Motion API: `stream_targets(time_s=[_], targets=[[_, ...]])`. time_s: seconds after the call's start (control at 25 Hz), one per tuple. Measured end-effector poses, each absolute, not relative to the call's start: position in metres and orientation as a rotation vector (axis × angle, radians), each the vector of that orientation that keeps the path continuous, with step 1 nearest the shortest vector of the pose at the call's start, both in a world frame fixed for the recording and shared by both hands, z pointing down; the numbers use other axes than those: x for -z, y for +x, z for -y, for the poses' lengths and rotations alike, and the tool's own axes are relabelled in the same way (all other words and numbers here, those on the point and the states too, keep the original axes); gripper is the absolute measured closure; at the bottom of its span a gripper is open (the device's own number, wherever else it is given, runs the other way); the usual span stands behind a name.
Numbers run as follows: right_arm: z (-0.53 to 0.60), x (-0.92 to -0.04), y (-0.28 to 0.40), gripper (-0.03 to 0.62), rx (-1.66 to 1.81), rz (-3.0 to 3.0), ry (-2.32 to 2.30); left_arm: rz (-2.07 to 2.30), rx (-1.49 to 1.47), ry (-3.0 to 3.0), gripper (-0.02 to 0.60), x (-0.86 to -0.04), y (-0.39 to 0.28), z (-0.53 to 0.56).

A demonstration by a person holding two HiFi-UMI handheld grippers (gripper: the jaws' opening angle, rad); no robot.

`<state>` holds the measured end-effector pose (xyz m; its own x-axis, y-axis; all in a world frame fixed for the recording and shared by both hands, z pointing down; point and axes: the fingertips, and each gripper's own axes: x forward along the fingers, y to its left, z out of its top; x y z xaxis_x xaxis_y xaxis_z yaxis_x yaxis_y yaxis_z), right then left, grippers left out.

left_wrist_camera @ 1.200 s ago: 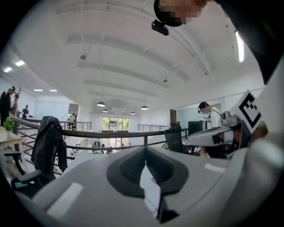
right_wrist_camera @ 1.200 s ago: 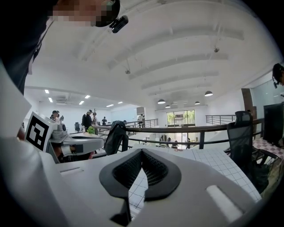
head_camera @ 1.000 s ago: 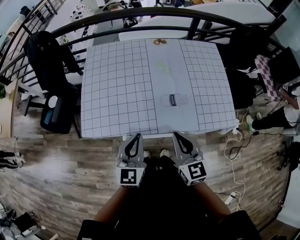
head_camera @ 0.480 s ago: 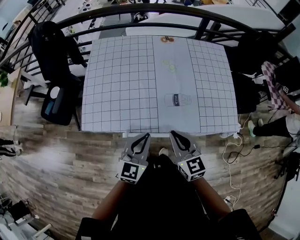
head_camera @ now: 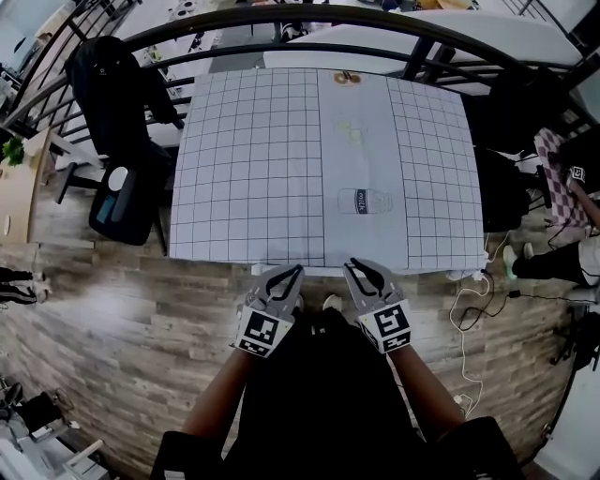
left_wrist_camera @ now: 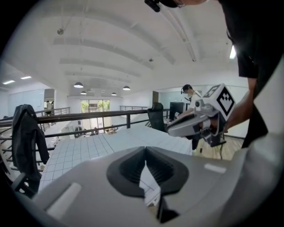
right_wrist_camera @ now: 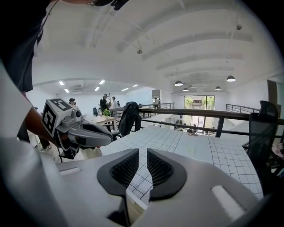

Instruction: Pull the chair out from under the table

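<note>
A table under a white grid cloth fills the middle of the head view. My left gripper and right gripper hover side by side just short of its near edge, pointing at it. The left gripper is shut and holds nothing. My right gripper has its jaws opening to a narrow gap, with nothing between them. A black chair draped with a dark jacket stands at the table's left side. Another dark chair sits at the right side. No chair shows under the near edge.
A black railing curves behind the table. White cables lie on the wooden floor at the right. A bottle picture is printed on the cloth. A person's legs show at the far right.
Both grippers have sunk a little and tipped downward at the table's near edge. The right jaws have parted slightly; the left stay shut.
</note>
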<state>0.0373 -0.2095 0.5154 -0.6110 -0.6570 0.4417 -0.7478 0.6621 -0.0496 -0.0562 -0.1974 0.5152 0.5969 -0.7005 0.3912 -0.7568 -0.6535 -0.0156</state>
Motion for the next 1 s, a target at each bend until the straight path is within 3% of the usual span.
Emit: stream_targets(time_s=[0.16, 0.24, 0.44, 0.6, 1.0], targets=[[0.210, -0.539, 0.038, 0.545, -0.283, 2.436, 1.047, 1.120, -0.703, 2.674, 0.571, -0.543, -0.051, 0.195], [0.209, -0.552, 0.037, 0.531, -0.262, 2.402, 1.012, 1.063, -0.755, 2.680, 0.515, -0.554, -0.047, 0.194], [0.205, -0.576, 0.036, 0.523, -0.194, 2.322, 0.885, 0.988, -0.815, 2.682, 0.471, -0.571, -0.045, 0.194], [0.198, -0.602, 0.030, 0.451, -0.245, 2.278, 0.700, 0.783, -0.965, 2.624, 0.409, -0.601, -0.047, 0.187], [0.174, -0.661, 0.026, 0.445, -0.244, 2.087, 0.381, 0.508, -1.205, 2.595, 0.383, -0.632, -0.046, 0.176]])
